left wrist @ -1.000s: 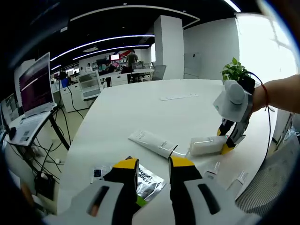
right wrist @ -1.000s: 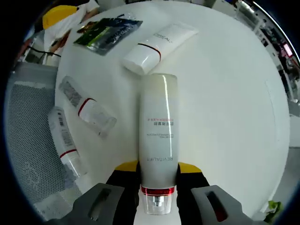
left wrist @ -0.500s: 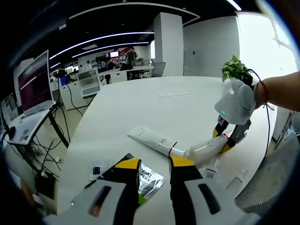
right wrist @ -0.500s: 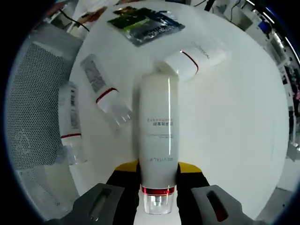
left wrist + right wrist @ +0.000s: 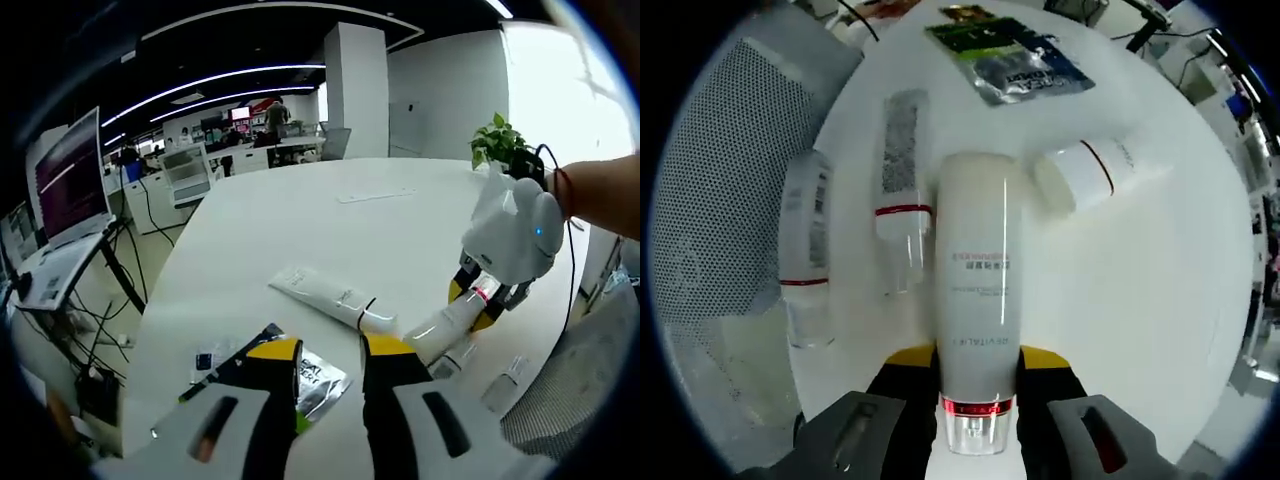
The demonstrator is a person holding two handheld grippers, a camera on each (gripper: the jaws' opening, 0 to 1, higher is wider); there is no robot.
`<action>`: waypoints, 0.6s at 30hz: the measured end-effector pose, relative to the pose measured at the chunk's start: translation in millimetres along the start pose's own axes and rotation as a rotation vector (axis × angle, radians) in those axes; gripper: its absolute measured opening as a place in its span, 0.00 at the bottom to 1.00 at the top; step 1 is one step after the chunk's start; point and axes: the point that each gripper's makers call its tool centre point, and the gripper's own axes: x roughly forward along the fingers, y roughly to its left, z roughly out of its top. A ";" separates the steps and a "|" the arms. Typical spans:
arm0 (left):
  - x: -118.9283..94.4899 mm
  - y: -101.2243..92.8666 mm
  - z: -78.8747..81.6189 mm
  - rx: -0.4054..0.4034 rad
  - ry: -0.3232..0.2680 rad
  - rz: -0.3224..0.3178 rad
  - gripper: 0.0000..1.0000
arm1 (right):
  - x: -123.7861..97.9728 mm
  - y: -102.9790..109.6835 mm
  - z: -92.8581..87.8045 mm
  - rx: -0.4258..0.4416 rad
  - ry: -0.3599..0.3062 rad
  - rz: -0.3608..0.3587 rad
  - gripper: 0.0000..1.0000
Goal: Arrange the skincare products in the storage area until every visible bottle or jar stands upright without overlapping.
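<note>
Pinching a tall white bottle (image 5: pixel 975 310) near its red-ringed clear cap, the right gripper (image 5: pixel 977 362) is holding it so that the body is running straight forward from between the yellow-tipped jaws, with its far end pointing toward the tabletop (image 5: pixel 1160 290). The bottle is pale and smooth, carrying small red and grey print along its length, and a bright highlight is running down one side. Just to the left of the held bottle, two clear-capped tubes are lying flat: the nearer tube (image 5: pixel 899 190) with a grey label and red band, and the outer tube (image 5: pixel 805 250) beside a grey mesh surface (image 5: pixel 720 170). Ahead and to the right, a white tube (image 5: pixel 1095 172) with a thin red line is lying on its side, close to the bottle's far end, and beyond it a silver and green sachet (image 5: pixel 1020 62) is resting flat. In the left gripper view, the left gripper (image 5: pixel 330 352) is hovering above the tabletop with its jaws spread apart and nothing between them; the sachet is lying just under its tips, the white tube is lying a little ahead, and the right gripper, held by a person's hand (image 5: pixel 510 235), is showing off to the right with the bottle tilted down toward the tabletop.
</note>
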 end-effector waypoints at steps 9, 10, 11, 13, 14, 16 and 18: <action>0.0 -1.8 -2.0 -0.003 0.010 -0.008 0.25 | -0.1 7.0 4.1 0.010 -0.037 0.011 0.31; 0.1 -2.0 -2.3 -0.002 0.012 -0.008 0.25 | 0.0 7.7 4.7 0.006 -0.036 0.010 0.31; 0.2 -2.4 -2.7 -0.001 0.014 -0.009 0.25 | -0.1 8.4 5.7 0.001 -0.034 0.011 0.31; 0.3 -2.8 -3.4 0.002 0.018 -0.011 0.25 | -0.1 9.4 6.3 -0.003 -0.034 0.014 0.31; 0.3 -3.0 -3.7 0.003 0.019 -0.011 0.25 | 0.0 9.5 6.6 -0.002 -0.034 0.016 0.31; 0.5 -3.2 -4.0 0.004 0.021 -0.012 0.25 | 0.0 10.3 7.2 0.002 -0.038 0.021 0.31; 0.6 -3.3 -3.8 0.006 0.022 -0.013 0.25 | -0.2 10.9 7.4 0.010 -0.040 0.023 0.31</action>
